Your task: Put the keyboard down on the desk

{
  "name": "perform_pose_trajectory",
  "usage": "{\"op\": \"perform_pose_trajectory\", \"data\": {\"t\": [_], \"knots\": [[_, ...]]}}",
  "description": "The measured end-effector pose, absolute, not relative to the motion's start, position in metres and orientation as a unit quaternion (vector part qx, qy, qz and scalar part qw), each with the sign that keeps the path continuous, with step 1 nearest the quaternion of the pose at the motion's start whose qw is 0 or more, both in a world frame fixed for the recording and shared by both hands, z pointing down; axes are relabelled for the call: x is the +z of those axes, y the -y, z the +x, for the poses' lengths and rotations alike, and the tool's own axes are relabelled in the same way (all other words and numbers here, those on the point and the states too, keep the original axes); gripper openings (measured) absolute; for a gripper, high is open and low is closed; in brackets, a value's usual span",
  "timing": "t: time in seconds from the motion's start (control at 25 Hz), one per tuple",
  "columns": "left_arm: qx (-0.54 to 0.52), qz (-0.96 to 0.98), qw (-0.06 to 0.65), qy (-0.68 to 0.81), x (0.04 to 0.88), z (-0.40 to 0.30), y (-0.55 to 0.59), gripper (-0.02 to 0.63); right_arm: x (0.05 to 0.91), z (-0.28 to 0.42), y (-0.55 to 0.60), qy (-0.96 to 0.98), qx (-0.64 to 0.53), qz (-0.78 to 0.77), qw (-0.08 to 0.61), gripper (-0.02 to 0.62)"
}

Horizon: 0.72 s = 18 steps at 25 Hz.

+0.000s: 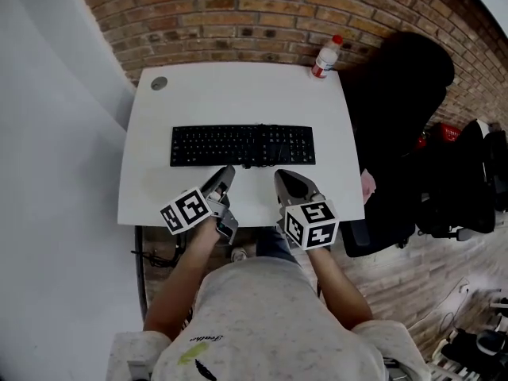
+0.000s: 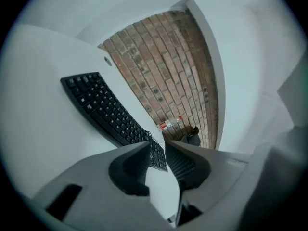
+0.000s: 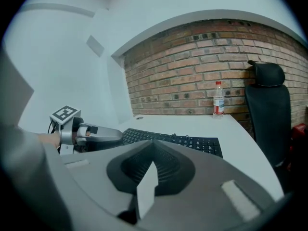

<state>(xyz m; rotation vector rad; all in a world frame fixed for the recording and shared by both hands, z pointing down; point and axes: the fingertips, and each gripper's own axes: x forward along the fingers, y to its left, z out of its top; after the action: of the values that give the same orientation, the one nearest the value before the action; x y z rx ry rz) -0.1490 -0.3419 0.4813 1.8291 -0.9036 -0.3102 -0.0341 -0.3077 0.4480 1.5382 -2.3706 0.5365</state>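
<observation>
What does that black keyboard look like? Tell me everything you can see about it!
The keyboard is black, long and thin, and looks like plastic, with rows of small keys from end to end. It lies flat on the white desk, roughly in the middle, its long side running along the desk's front edge. A thin dark cable bunches at its near edge. The left tongs and right tongs point at that near edge, but neither grips it.

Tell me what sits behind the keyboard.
Behind the keyboard lies bare white desk, with a round grommet at its far left corner and a bottle at its far right, then the brick wall. The desk beneath the keyboard is covered.
</observation>
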Motion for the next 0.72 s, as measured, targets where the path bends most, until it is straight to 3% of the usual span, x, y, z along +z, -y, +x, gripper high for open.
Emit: {"op": "perform_pose_trajectory", "data": {"t": [0.32,0.72], "knots": [[0.001,0.857,0.333,0.393,0.463,-0.143,0.326,-0.006,0.437,-0.038,0.292,0.815,0.172,0.543,0.106,0.008],[0.033,0.878,0.269,0.394,0.456,-0.140,0.312,-0.006,0.432,-0.036,0.278,0.812,0.160,0.551,0.104,0.008]]}}
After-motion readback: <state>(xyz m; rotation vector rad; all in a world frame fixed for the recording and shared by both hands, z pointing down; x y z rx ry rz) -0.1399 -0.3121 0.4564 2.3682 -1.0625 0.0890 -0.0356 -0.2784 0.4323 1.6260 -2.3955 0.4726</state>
